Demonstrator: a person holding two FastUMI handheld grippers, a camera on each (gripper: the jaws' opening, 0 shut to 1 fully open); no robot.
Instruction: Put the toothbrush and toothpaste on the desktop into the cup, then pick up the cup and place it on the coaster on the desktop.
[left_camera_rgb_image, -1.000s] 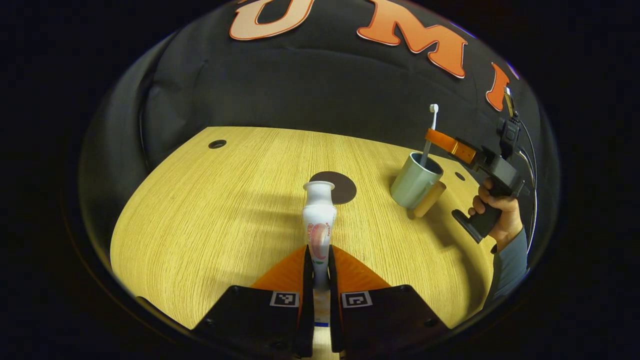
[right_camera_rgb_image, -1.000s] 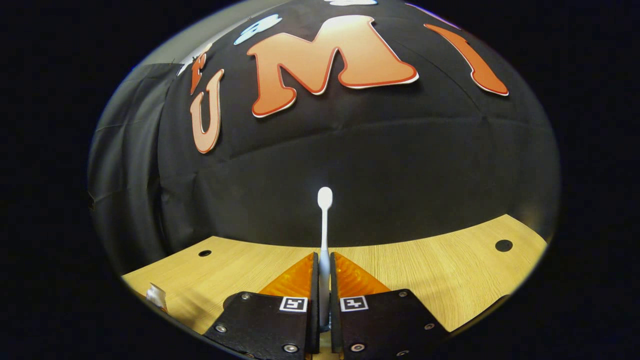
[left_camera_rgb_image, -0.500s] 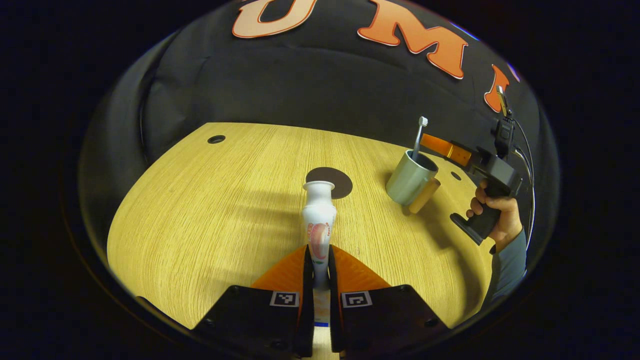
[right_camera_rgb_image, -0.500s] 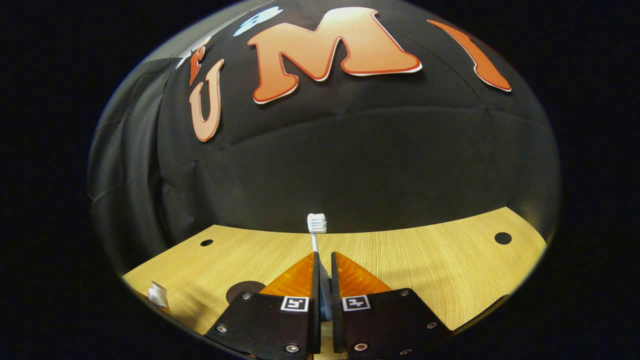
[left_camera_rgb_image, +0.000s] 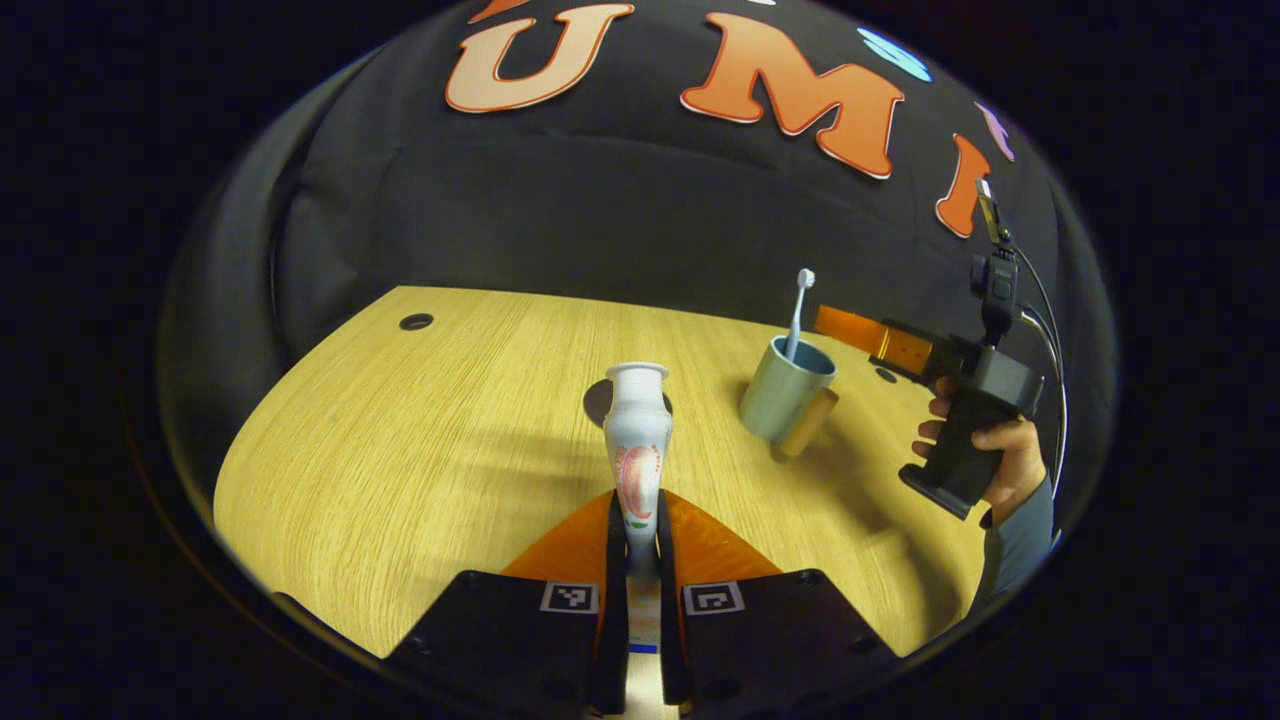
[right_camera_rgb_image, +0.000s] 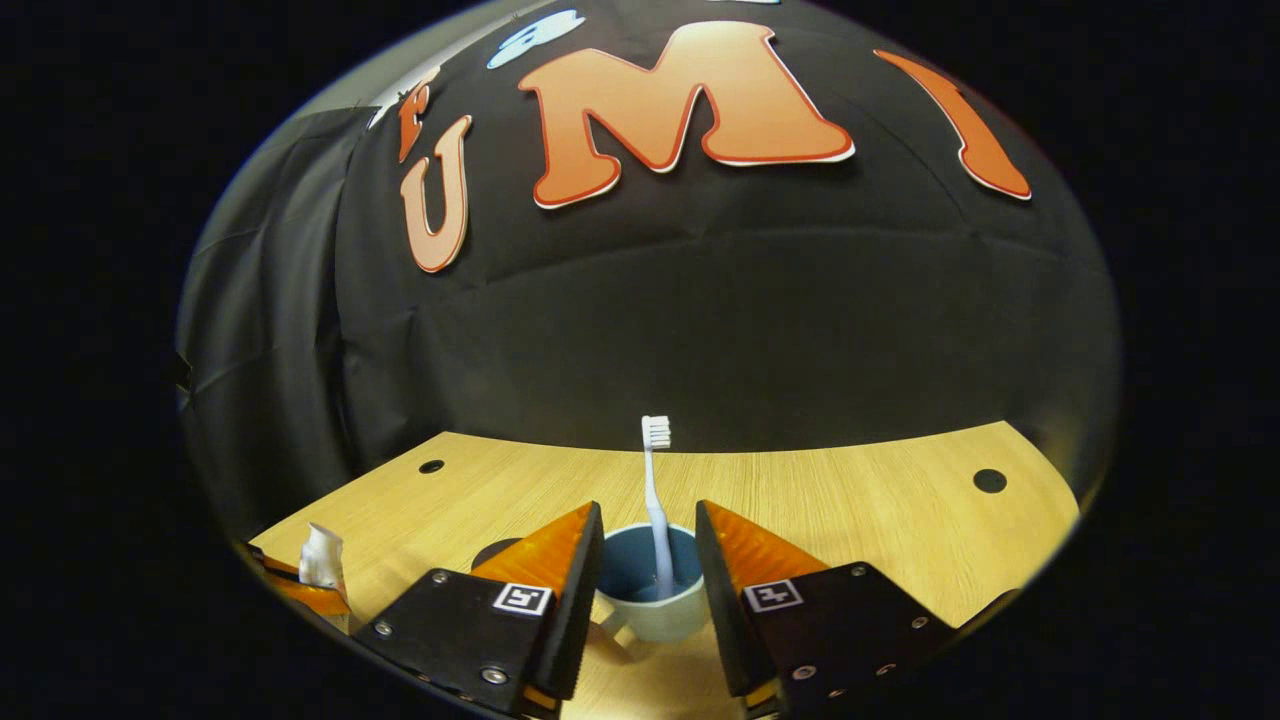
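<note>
My left gripper (left_camera_rgb_image: 640, 505) is shut on a white toothpaste tube (left_camera_rgb_image: 637, 450), its cap end pointing away over the wooden desktop (left_camera_rgb_image: 420, 440). Behind the tube a dark round coaster (left_camera_rgb_image: 598, 398) is partly hidden. To the right stands a pale green cup (left_camera_rgb_image: 780, 392) with a wooden handle, and a white toothbrush (left_camera_rgb_image: 797, 310) stands upright in it. The right gripper (left_camera_rgb_image: 830, 322), held by a hand (left_camera_rgb_image: 1000, 450), sits just right of the cup. In the right gripper view my right gripper (right_camera_rgb_image: 648, 520) is open, apart from the toothbrush (right_camera_rgb_image: 655, 500) standing in the cup (right_camera_rgb_image: 645, 590) just ahead.
Small round holes (left_camera_rgb_image: 415, 322) (right_camera_rgb_image: 988, 480) sit in the desktop near its far edge. In the right gripper view the toothpaste tube (right_camera_rgb_image: 322, 556) shows at the far left with the coaster (right_camera_rgb_image: 495, 550) beside it. The booth's black cloth wall runs close behind the desk.
My right gripper opened and let go of the toothbrush, which dropped into the cup, then drew back a little. My left gripper keeps the toothpaste and has shifted slightly.
</note>
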